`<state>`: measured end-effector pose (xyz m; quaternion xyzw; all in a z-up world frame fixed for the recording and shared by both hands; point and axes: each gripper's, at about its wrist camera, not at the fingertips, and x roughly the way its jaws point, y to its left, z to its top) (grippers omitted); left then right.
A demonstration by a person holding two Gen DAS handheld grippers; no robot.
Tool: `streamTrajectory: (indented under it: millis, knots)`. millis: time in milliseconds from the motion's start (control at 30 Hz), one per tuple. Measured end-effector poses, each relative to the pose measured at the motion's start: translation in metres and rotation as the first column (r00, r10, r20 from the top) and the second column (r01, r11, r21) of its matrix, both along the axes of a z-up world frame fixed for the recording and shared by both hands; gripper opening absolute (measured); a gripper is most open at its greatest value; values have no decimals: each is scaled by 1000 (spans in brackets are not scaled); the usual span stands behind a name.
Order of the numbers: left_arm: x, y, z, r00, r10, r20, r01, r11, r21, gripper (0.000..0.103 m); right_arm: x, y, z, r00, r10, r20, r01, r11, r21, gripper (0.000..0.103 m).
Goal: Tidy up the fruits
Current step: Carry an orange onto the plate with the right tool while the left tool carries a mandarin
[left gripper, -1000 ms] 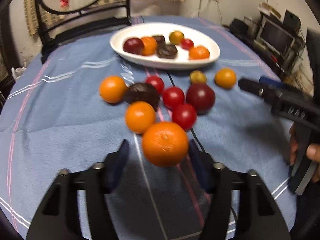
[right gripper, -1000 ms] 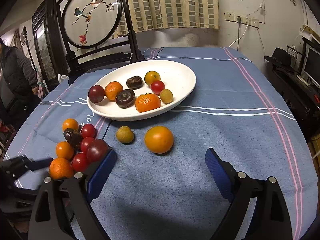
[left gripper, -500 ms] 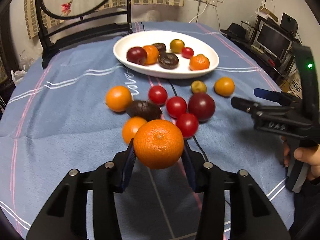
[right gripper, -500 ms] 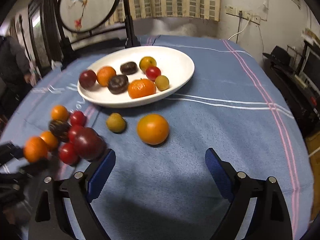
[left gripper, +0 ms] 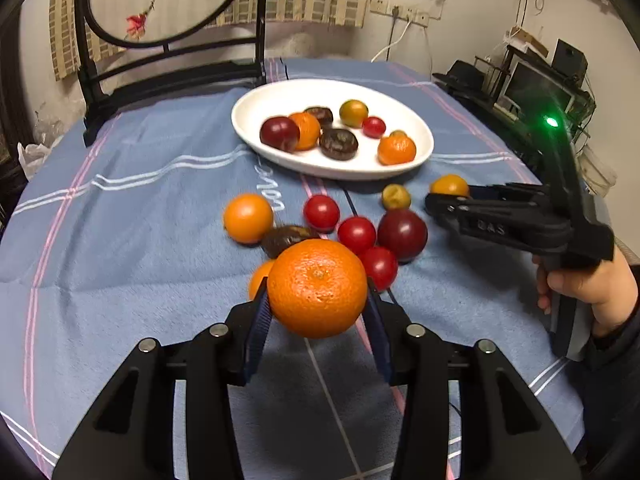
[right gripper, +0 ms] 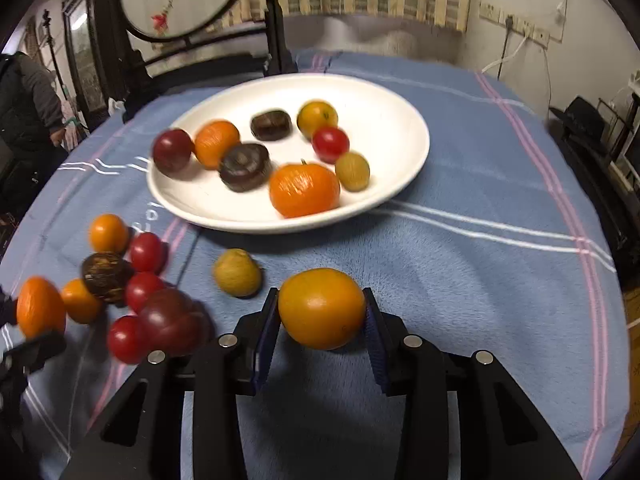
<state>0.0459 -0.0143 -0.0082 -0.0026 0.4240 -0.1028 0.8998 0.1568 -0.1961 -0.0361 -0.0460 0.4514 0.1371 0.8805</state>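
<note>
**Both grippers clamped on fruit beside the plate**

While we look along the left gripper [left gripper: 318, 300], its two blue-padded fingers are pressed against the sides of a mandarin [left gripper: 317, 288], which sits between them above the blue tablecloth [left gripper: 132, 216]. Beyond it we see loose fruit on the cloth: a small orange [left gripper: 248, 218], a dark plum [left gripper: 402, 234] and several red tomatoes [left gripper: 356, 234], grouped close together. Farther back stands the white plate [left gripper: 256, 114], holding more fruit, among them a peeled-looking tangerine [left gripper: 397, 149] near its front rim.

From the right wrist view, the right gripper [right gripper: 322, 312] has its fingers closed on a yellow-orange fruit [right gripper: 322, 308], just beside a small yellowish fruit [right gripper: 237, 272] lying on the cloth. We cannot tell whether the held fruit touches the cloth. The plate's near rim lies a little beyond it.
</note>
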Motion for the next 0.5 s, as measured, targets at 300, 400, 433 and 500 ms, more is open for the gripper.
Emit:
streamTrajectory:
  millis: [300, 400, 433, 500]
  knots:
    - [45, -13, 38, 997, -13, 76, 10, 999, 33, 43, 2, 8, 48, 989, 32, 143, -42, 997, 64, 40]
    - [81, -21, 45, 996, 6, 95, -8, 1000, 26, 43, 21, 20, 49, 987, 46, 155, -59, 995, 79, 40]
    - [96, -24, 46, 996, 17, 92, -19, 1000, 22, 43, 26, 24, 48, 987, 46, 157, -59, 995, 79, 40]
    - [120, -27, 43, 997, 37, 72, -38, 999, 10, 43, 36, 33, 43, 986, 53, 158, -66, 994, 82, 40]
